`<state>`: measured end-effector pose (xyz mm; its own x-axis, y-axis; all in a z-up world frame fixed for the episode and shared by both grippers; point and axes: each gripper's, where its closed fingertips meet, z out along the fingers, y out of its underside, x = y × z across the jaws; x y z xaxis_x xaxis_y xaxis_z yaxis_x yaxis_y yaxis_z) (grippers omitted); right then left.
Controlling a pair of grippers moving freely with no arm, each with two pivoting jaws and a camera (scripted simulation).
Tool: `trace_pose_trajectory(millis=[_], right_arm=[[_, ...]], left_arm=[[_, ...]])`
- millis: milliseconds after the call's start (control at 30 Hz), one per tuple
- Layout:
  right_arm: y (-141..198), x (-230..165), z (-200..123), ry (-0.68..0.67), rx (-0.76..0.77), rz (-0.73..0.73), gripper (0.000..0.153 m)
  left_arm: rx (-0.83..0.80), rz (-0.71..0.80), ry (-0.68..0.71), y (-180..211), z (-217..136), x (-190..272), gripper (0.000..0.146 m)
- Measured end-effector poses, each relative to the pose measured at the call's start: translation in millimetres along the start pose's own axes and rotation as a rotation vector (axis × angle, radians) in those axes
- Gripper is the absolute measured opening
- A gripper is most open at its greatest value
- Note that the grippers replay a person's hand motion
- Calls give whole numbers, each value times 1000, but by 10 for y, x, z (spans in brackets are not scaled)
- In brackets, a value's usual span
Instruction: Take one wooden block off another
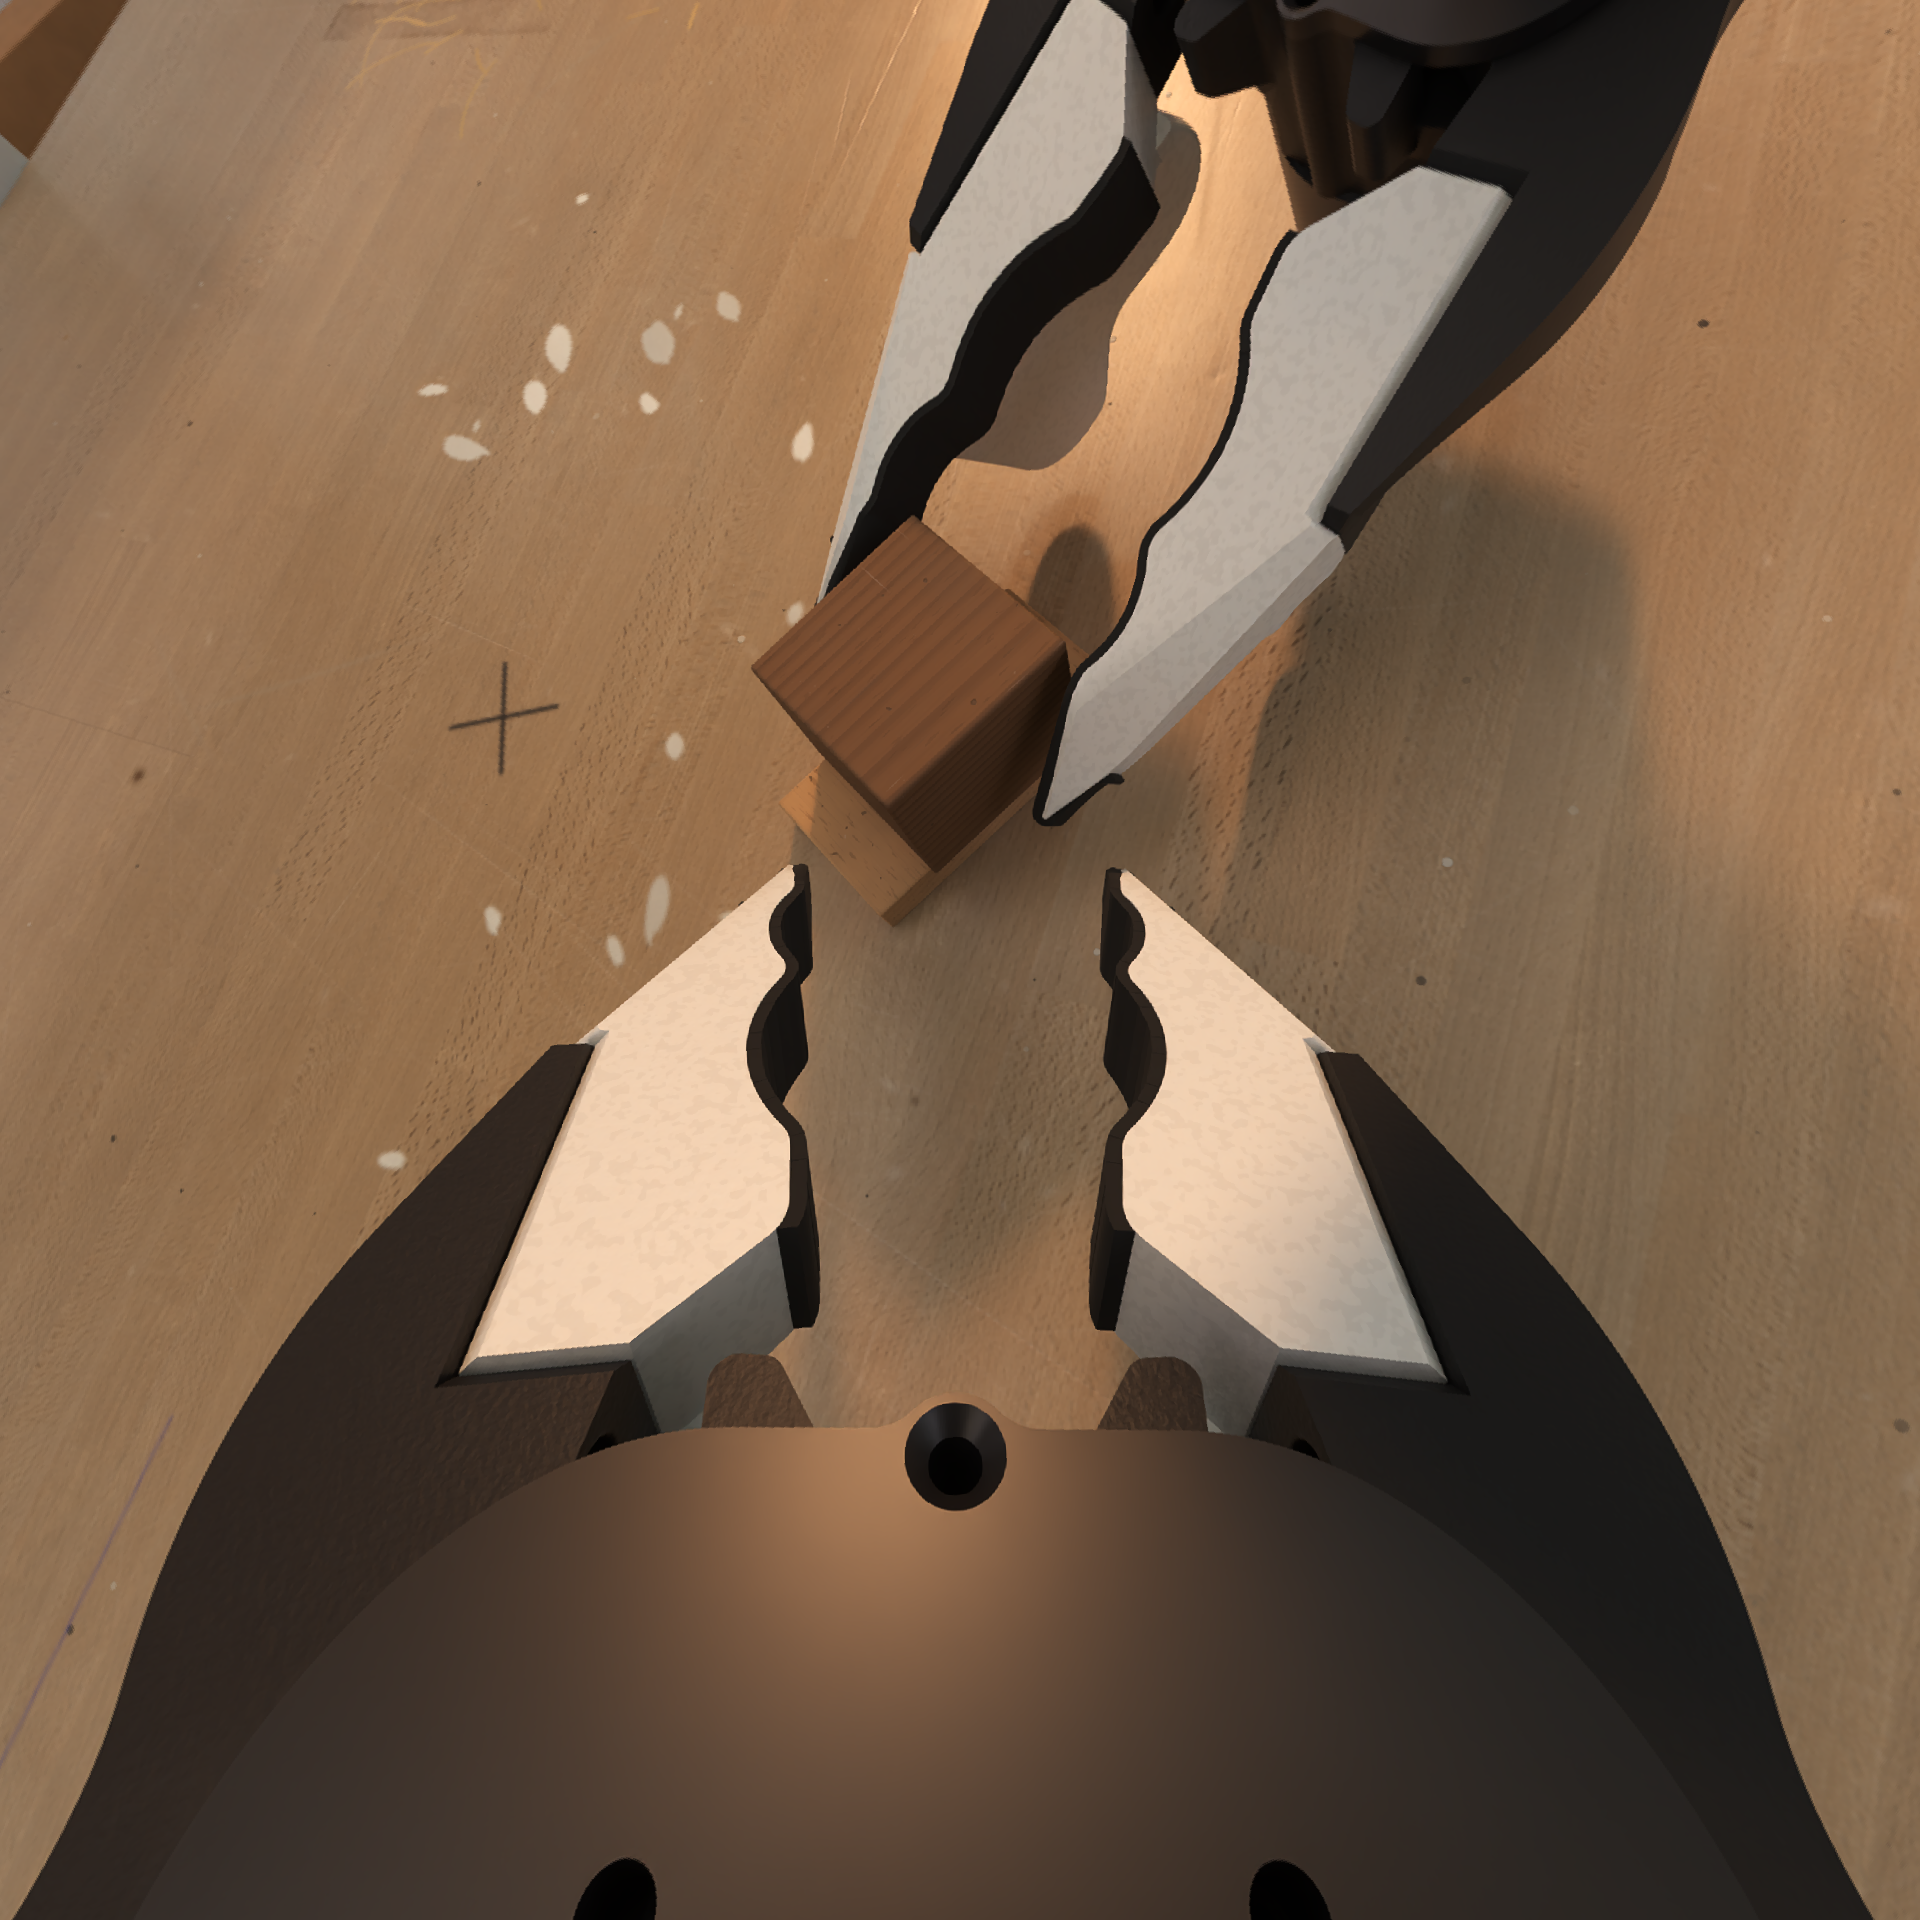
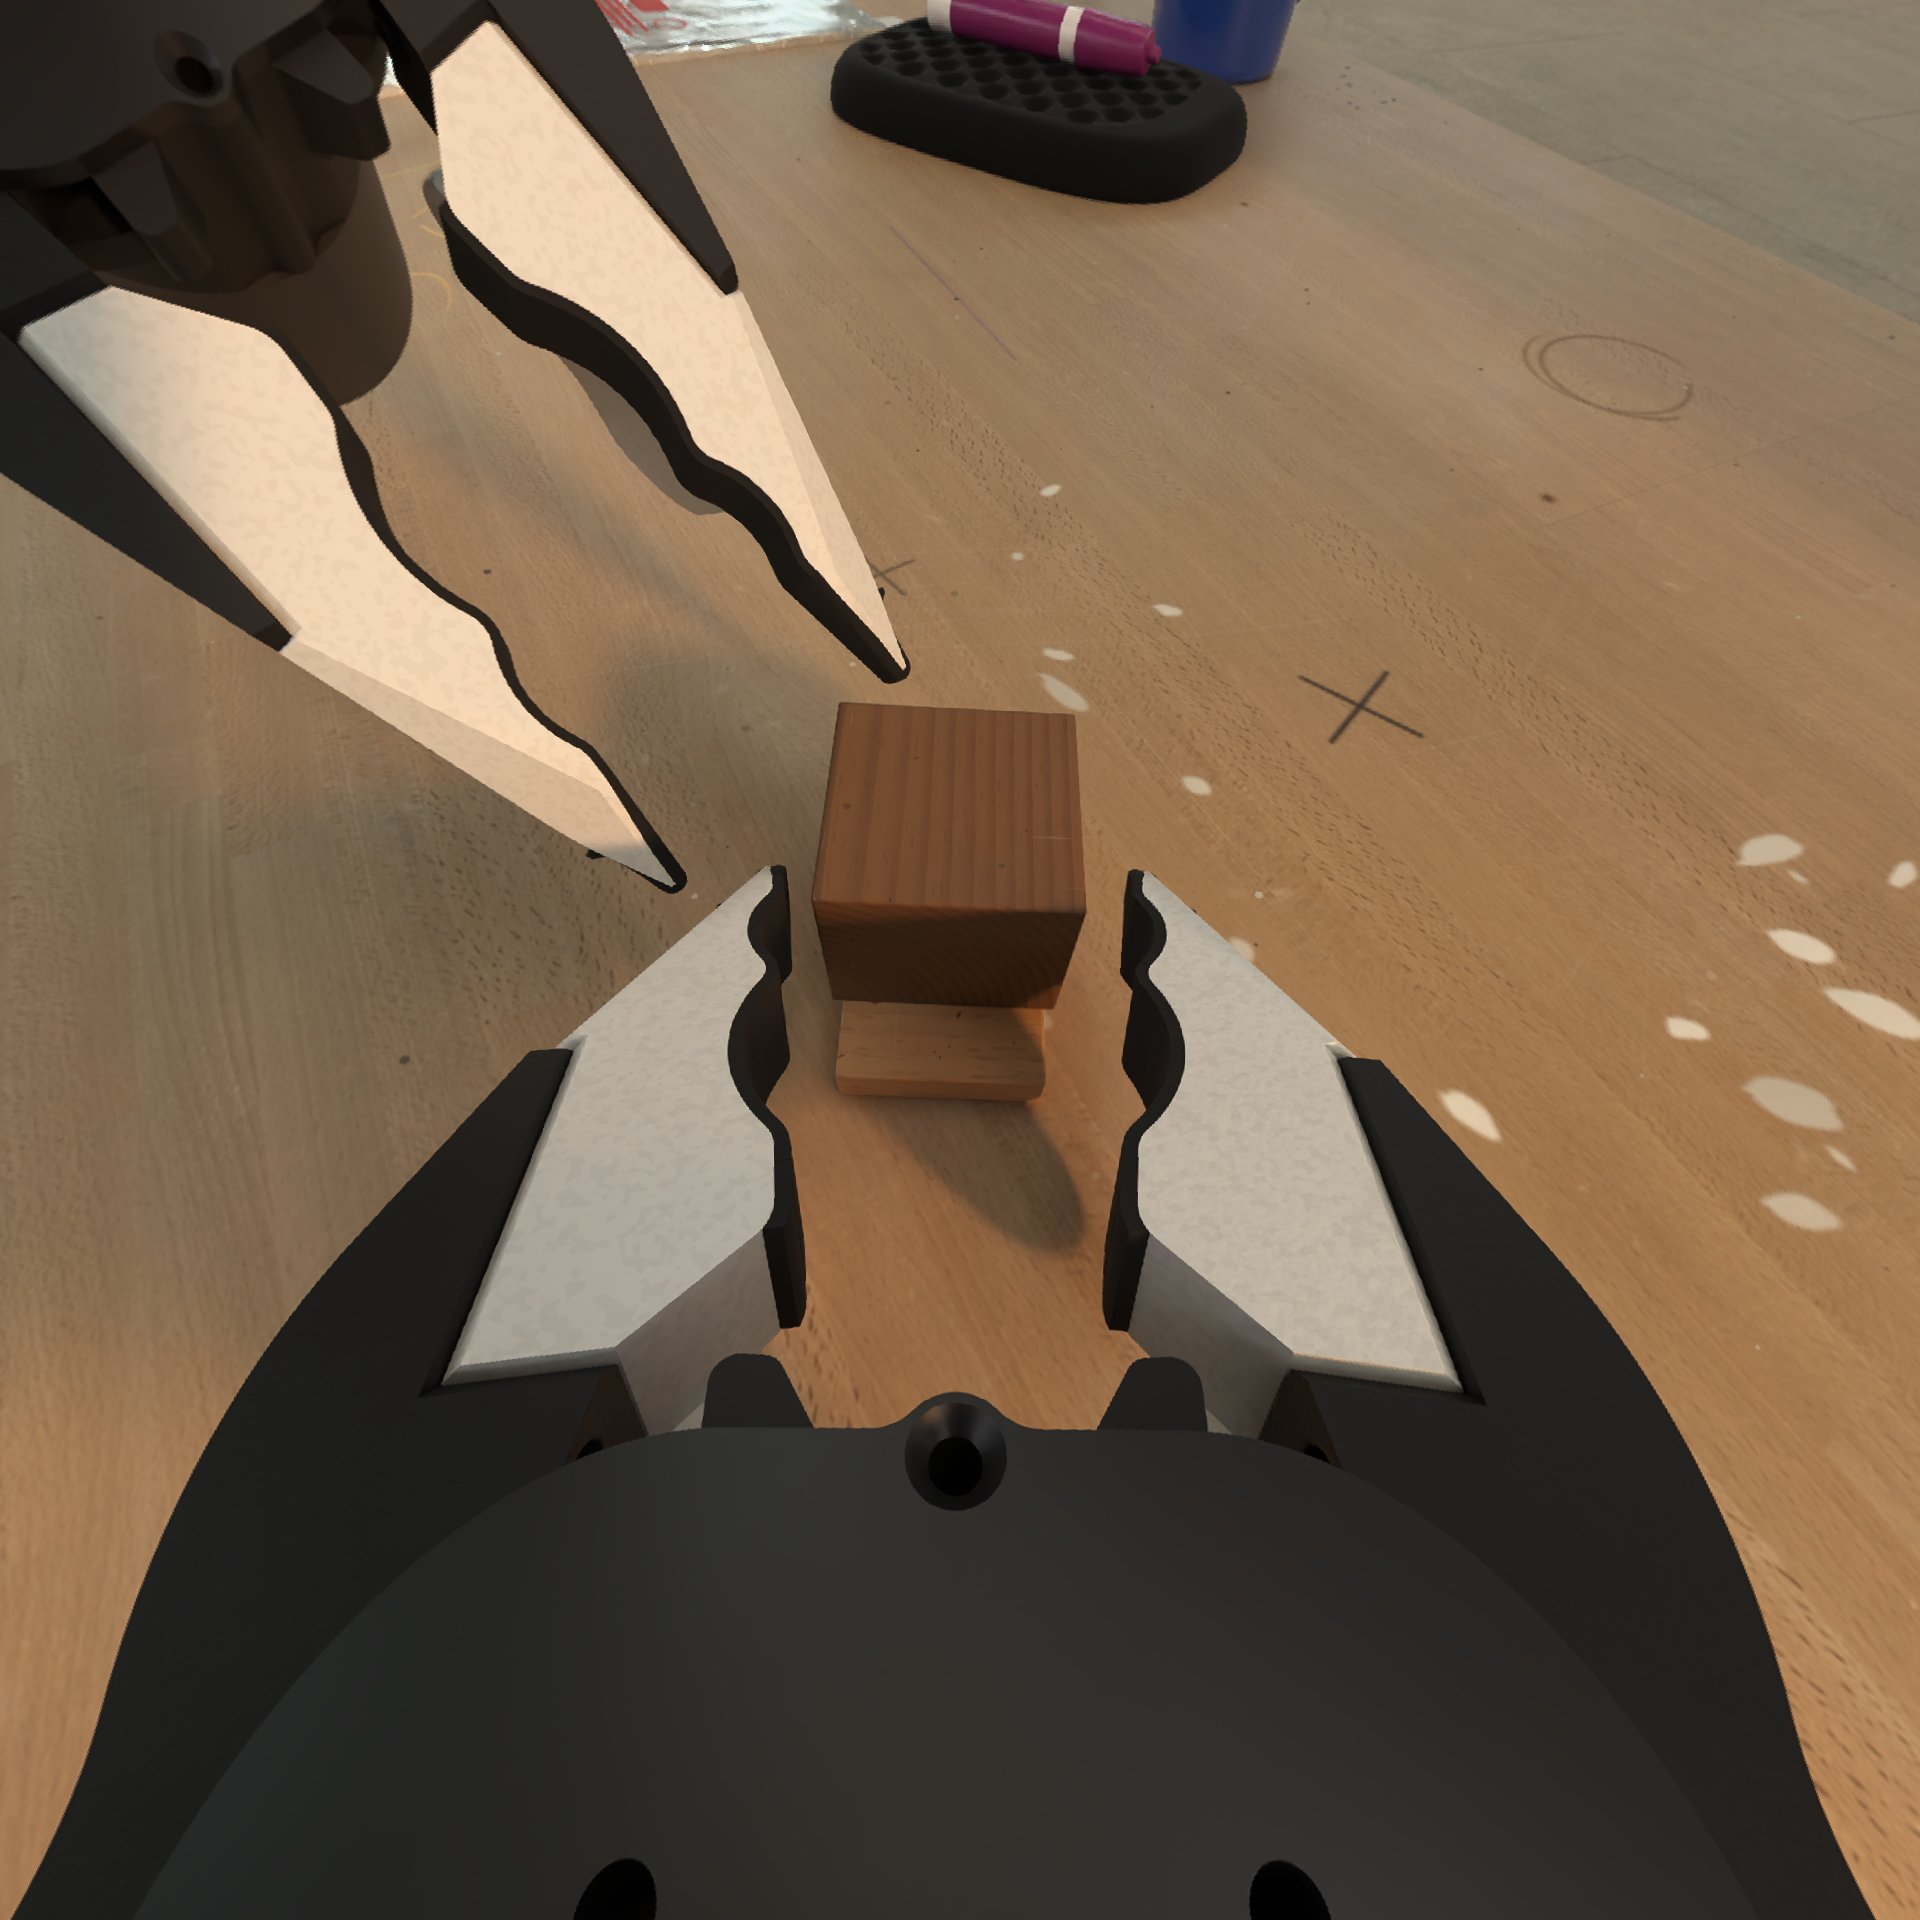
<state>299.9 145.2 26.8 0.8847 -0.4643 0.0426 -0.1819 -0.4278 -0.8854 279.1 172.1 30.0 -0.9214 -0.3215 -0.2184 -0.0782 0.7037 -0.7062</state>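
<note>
A dark brown wooden block (image 1: 914, 686) (image 2: 951, 821) sits on a smaller, lighter wooden block (image 1: 868, 857) (image 2: 935, 1060) on the wooden table (image 1: 312, 935). My right gripper (image 2: 956, 881) is open, with its fingertips on either side of the dark block and small gaps showing. In the left wrist view it (image 1: 945, 701) comes in from the top and straddles the dark block. My left gripper (image 1: 956, 878) is open and empty, with its tips just short of the lower block. In the right wrist view it (image 2: 779, 777) hangs at the upper left of the stack.
A black perforated pad (image 2: 1039, 114) carries a magenta marker (image 2: 1049, 26) at the far end of the table, beside a blue cup (image 2: 1226, 36). Pencil crosses (image 1: 502, 717) (image 2: 1359, 707), a drawn circle (image 2: 1608, 376) and white flecks mark the tabletop. The table edge runs along the upper right.
</note>
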Motion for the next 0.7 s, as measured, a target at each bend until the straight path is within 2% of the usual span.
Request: trace_pose_trajectory(millis=[300,433,700], right_arm=[[2,-23,66,4,-31,13,63],[-9,-44,75,-4,-31,11,54],[-20,-42,90,1,-39,0,53]], left_arm=[[34,-38,-22,24,-96,-41,56],[42,-44,-27,42,-109,-48,56],[45,-51,-19,77,-85,-24,56]])
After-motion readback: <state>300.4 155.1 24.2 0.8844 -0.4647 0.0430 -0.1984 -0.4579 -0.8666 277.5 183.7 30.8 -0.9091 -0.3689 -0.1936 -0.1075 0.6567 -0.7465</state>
